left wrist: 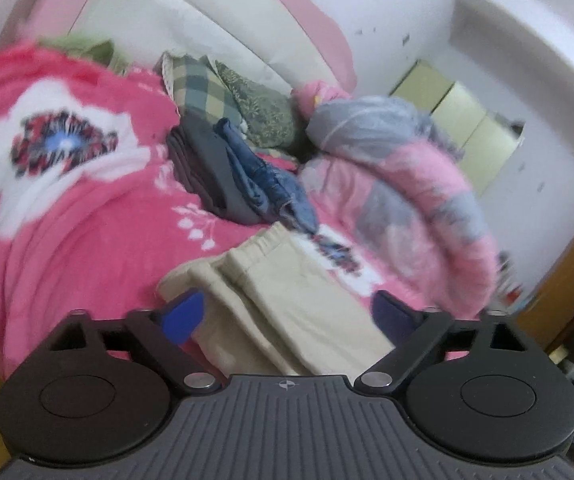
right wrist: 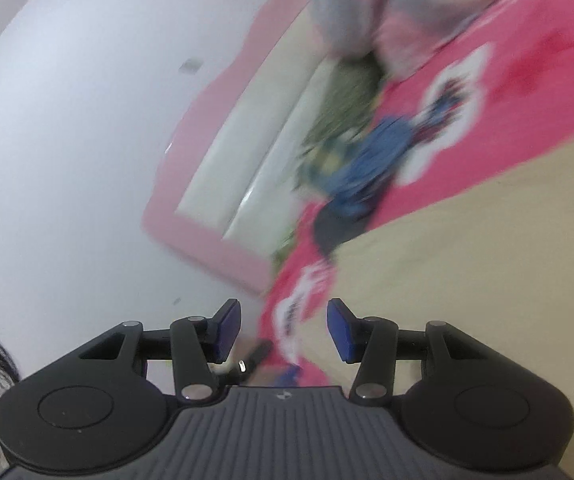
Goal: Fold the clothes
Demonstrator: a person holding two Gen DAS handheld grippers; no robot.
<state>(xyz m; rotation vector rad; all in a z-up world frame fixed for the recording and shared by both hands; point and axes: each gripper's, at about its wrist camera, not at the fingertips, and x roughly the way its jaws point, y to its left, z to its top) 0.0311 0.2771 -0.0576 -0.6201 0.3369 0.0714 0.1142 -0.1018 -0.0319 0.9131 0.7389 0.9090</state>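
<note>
Trousers (left wrist: 287, 300): beige, folded, waistband far, lengthwise toward camera | left gripper (left wrist: 291, 312): wide, astride | right gripper (right wrist: 285, 330): part-open, empty

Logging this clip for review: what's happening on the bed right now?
A person with a gripper in each hand is folding clothes on a pink floral bedspread. The left gripper is open over folded beige trousers, its pads not pressing them. The right gripper is open and empty, its view tilted and blurred. A dark garment and jeans lie stacked further back, beside a pink-grey blanket.
</note>
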